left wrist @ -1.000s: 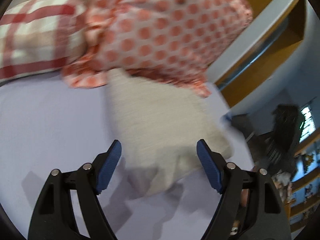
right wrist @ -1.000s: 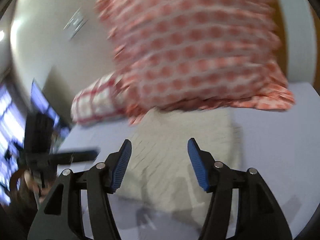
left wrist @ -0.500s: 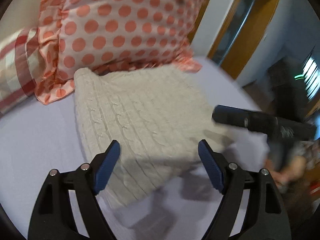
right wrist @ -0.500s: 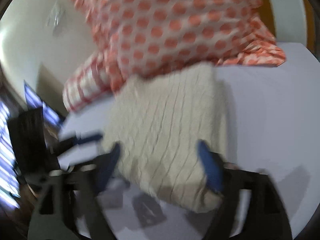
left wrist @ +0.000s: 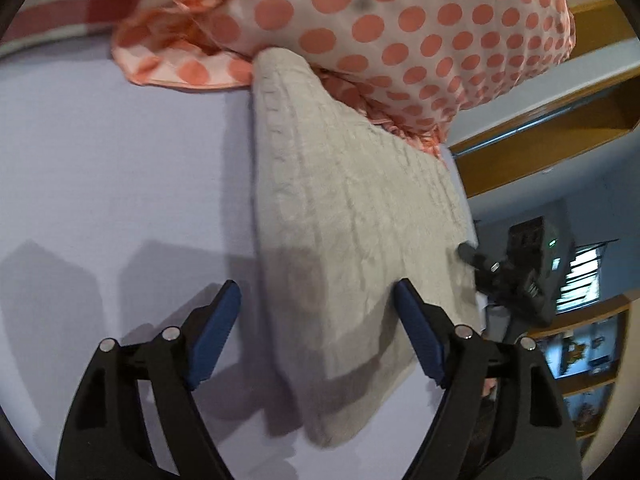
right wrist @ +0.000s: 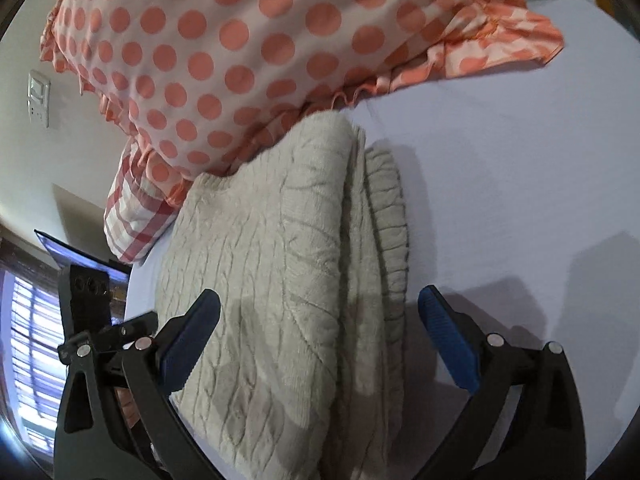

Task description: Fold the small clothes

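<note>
A cream cable-knit sweater lies folded in a compact block on the lilac bed sheet, its far end against a polka-dot pillow. In the right wrist view the sweater shows stacked layers with a ribbed hem along its right side. My left gripper is open and empty, hovering over the sweater's near left edge. My right gripper is open and empty, its jaws spread over the sweater's near end. The right gripper also shows at the sweater's right edge in the left wrist view.
An orange polka-dot pillow rests behind the sweater, with a red checked pillow beside it. Bare sheet spreads to the right of the sweater. A wooden wardrobe and shelves stand past the bed edge.
Both grippers have swung around and come lower and closer over the sweater. The right gripper's jaws have spread wider. The sweater lies where it was.
</note>
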`<move>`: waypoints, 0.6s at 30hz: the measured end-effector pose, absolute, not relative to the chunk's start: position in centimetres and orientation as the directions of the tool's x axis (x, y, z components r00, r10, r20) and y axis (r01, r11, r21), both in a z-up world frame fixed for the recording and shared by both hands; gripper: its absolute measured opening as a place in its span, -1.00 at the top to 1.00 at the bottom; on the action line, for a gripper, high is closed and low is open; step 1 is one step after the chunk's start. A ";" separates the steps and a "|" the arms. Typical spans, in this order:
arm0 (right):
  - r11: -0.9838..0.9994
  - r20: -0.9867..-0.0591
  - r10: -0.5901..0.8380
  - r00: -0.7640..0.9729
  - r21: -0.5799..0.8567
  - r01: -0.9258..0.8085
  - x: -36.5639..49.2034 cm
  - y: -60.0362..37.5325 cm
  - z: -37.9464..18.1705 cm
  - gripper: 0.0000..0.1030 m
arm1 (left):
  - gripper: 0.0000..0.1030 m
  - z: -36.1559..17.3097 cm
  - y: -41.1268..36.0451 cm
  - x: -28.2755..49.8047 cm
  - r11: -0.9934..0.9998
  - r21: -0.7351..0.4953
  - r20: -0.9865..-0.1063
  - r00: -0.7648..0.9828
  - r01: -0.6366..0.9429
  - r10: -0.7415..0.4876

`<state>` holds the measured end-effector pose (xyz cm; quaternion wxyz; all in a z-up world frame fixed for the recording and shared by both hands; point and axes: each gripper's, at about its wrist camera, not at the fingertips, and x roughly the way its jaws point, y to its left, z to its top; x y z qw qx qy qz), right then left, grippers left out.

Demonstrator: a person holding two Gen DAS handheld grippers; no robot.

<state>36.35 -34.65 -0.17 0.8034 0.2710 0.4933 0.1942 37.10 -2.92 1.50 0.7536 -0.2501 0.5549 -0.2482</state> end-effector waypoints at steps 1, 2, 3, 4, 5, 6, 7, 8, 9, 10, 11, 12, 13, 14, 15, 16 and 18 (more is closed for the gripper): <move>0.777 -0.682 0.581 0.443 0.627 -0.053 36.3 -34.6 -0.1 -0.97 | -0.52 1.3 -3.1 37.5 0.740 -0.667 -0.702 0.259 0.090 -0.664; 0.772 -0.677 0.589 0.442 0.633 -0.060 36.3 -34.6 -0.1 -0.95 | -0.52 1.1 -3.4 37.5 0.731 -0.677 -0.693 0.257 0.088 -0.673; 0.754 -0.656 0.613 0.441 0.653 -0.076 36.4 -34.5 -0.3 -0.92 | -0.52 0.8 -3.7 37.9 0.720 -0.689 -0.684 0.253 0.084 -0.684; 0.744 -0.643 0.625 0.442 0.663 -0.087 36.3 -34.4 -0.4 -0.81 | -0.51 0.6 -4.0 38.1 0.711 -0.699 -0.676 0.252 0.080 -0.693; 0.743 -0.637 0.628 0.447 0.662 -0.100 36.1 -34.3 -0.5 -0.62 | -0.44 0.6 -4.3 38.2 0.714 -0.695 -0.675 0.269 0.080 -0.687; 0.735 -0.628 0.644 0.437 0.667 -0.125 35.9 -33.9 -0.7 -0.52 | -0.37 0.7 -4.7 38.2 0.723 -0.687 -0.682 0.275 0.077 -0.678; 0.728 -0.620 0.654 0.434 0.672 -0.136 35.6 -33.6 -0.8 -0.33 | -0.22 0.6 -4.7 38.1 0.729 -0.681 -0.687 0.281 0.073 -0.670; 0.719 -0.613 0.663 0.429 0.682 -0.136 35.4 -33.4 -0.9 -0.11 | -0.07 0.7 -4.6 38.1 0.730 -0.680 -0.688 0.285 0.069 -0.667; 0.701 -0.595 0.679 0.429 0.700 -0.137 35.2 -33.4 -1.0 -0.01 | 0.02 0.8 -4.4 38.1 0.724 -0.686 -0.680 0.289 0.074 -0.673; 0.675 -0.570 0.700 0.431 0.724 -0.139 35.0 -33.5 -0.9 0.07 | 0.15 1.0 -4.0 37.9 0.720 -0.689 -0.675 0.293 0.077 -0.677; 0.654 -0.546 0.716 0.435 0.743 -0.144 34.8 -33.6 -0.8 0.11 | 0.21 1.4 -3.6 37.6 0.721 -0.687 -0.673 0.299 0.084 -0.676; 0.640 -0.525 0.728 0.441 0.752 -0.160 34.6 -33.4 -0.3 0.12 | 0.23 2.0 -3.3 37.3 0.733 -0.672 -0.678 0.312 0.105 -0.666; 0.635 -0.515 0.733 0.444 0.753 -0.175 34.5 -33.0 0.1 0.14 | 0.26 2.6 -3.1 36.9 0.748 -0.652 -0.685 0.327 0.122 -0.650; 0.631 -0.509 0.740 0.440 0.751 -0.192 34.5 -32.3 0.6 0.16 | 0.28 3.6 -2.6 36.5 0.771 -0.622 -0.694 0.356 0.141 -0.625; 0.626 -0.504 0.748 0.433 0.752 -0.206 34.6 -31.5 1.0 0.17 | 0.29 4.3 -2.1 36.3 0.781 -0.607 -0.696 0.374 0.147 -0.612; 0.626 -0.504 0.753 0.424 0.748 -0.221 34.8 -30.3 1.5 0.18 | 0.29 5.0 -1.3 36.1 0.788 -0.597 -0.695 0.394 0.150 -0.602; 0.617 -0.497 0.765 0.410 0.749 -0.242 35.4 -28.4 1.9 0.19 | 0.30 6.8 1.3 35.4 0.798 -0.585 -0.685 0.437 0.149 -0.583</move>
